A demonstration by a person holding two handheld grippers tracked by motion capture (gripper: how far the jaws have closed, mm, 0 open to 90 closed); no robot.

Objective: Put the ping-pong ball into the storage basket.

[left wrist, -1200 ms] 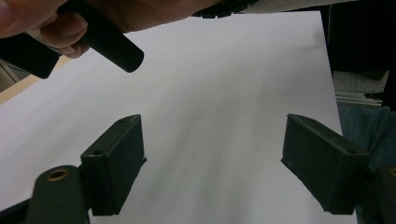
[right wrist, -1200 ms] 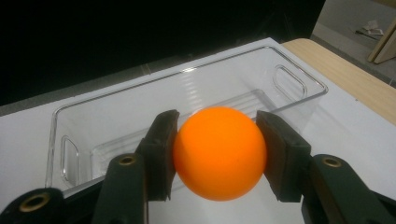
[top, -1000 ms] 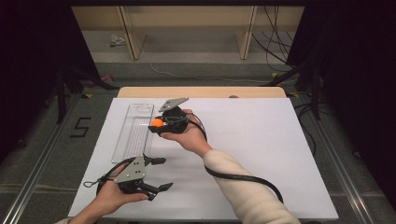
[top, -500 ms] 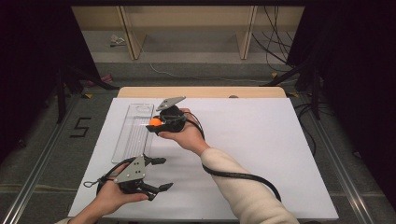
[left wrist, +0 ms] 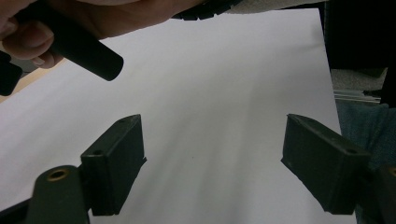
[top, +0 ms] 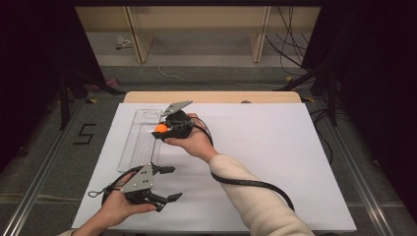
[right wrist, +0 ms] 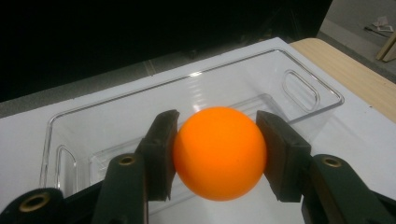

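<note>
An orange ball [right wrist: 219, 153] sits pinched between both pads of my right gripper [right wrist: 217, 156], which is shut on it. In the high view that gripper [top: 160, 131] holds the ball [top: 161, 128] over the right edge of a clear plastic tray [top: 140, 142] on the white table's left side. In the right gripper view the tray [right wrist: 299, 88] lies just beyond and below the ball. My left gripper [top: 169, 183] rests near the table's front left, open, with bare white surface between its fingers [left wrist: 114, 168].
The white sheet [top: 275, 147] covers the table, with a strip of wood [top: 211, 97] at its far edge. The right hand's cable [top: 255, 184] trails across the sheet. In the left gripper view the right hand and its dark handle [left wrist: 84, 49] appear at top left.
The right gripper has shifted slightly left and away with the ball, toward the tray. The left gripper has stayed where it was.
</note>
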